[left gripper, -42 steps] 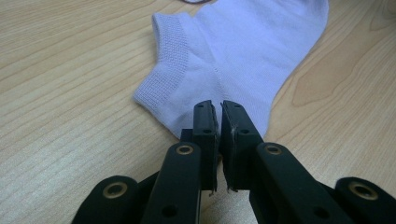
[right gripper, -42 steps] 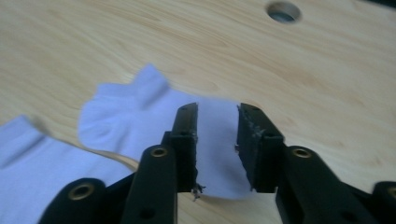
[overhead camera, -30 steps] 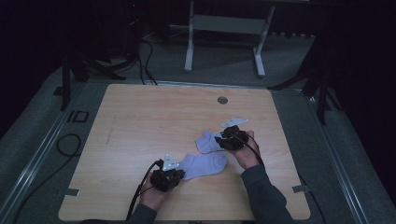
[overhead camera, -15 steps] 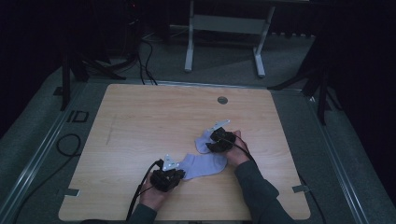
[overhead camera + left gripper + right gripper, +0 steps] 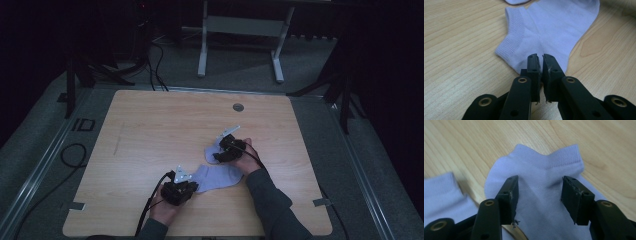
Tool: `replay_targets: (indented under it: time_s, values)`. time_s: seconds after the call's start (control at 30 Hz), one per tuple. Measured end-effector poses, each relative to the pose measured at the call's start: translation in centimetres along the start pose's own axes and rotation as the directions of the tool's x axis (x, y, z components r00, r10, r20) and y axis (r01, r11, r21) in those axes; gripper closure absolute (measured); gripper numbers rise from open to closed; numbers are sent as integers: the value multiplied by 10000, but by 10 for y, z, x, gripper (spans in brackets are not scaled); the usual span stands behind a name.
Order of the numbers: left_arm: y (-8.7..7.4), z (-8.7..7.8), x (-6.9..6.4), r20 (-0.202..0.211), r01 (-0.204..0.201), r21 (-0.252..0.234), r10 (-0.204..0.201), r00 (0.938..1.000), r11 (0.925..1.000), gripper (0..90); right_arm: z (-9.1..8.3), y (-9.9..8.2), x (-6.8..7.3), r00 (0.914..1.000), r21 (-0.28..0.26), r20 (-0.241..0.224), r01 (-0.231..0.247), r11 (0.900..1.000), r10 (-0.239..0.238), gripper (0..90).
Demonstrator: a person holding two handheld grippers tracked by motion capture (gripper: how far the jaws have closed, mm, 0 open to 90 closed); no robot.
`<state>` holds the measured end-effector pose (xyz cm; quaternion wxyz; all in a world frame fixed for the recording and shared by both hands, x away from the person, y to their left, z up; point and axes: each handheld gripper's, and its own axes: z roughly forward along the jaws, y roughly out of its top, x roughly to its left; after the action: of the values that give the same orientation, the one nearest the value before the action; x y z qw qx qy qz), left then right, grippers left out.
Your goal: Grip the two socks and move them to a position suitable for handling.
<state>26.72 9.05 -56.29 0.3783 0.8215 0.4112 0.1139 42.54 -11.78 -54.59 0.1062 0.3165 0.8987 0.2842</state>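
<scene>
1. Two pale socks are lying near the table's [image 5: 150, 130] front edge.
2. Left gripper [image 5: 540, 60] is pinching the nearer sock [image 5: 554, 27].
3. Right gripper [image 5: 537, 195], jaws apart and just opening, is hovering over the farther sock [image 5: 541, 170].

My L gripper [image 5: 186, 186] sits low near the table's front edge, jaws nearly together, pinching fabric, L hand [image 5: 165, 210] behind it. R gripper [image 5: 222, 152] further out, jaws just been opening, now apart w/ cloth between; R forearm angled in.

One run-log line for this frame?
left hand-held gripper: shut on near sock | right hand-held gripper: jaws just opening over far sock, pads apart
</scene>
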Motion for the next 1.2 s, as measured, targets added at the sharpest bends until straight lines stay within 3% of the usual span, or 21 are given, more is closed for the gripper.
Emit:
replay_targets:
  time_s: [0.2, 0.43, 0.63, 0.93, 1.2]
  values:
    - [0, 0, 0, -12, 4, 1, -4, 10000, 10000, 841, 1, 4, -2, 10000, 190, 47, -85, 9998, 85, 513]
    - [0, 1, 0, -9, -4, -27, 4, 10000, 10000, 837, 1, 10, -5, 9981, 562, 356, -532, 9970, 512, 658]
    - [0, 1, 0, -6, -12, -27, 12, 10000, 10000, 836, 2, 13, -7, 9946, 504, 705, -798, 9955, 761, 832]
    - [1, 2, 1, 44, 27, -44, -27, 10000, 10000, 836, -1, 12, -9, 9924, 270, 691, -1035, 9943, 1014, 850]
    - [1, 2, 0, 34, -39, -24, 40, 10000, 10000, 829, -10, 13, -7, 9932, 125, 760, -890, 9959, 878, 850]
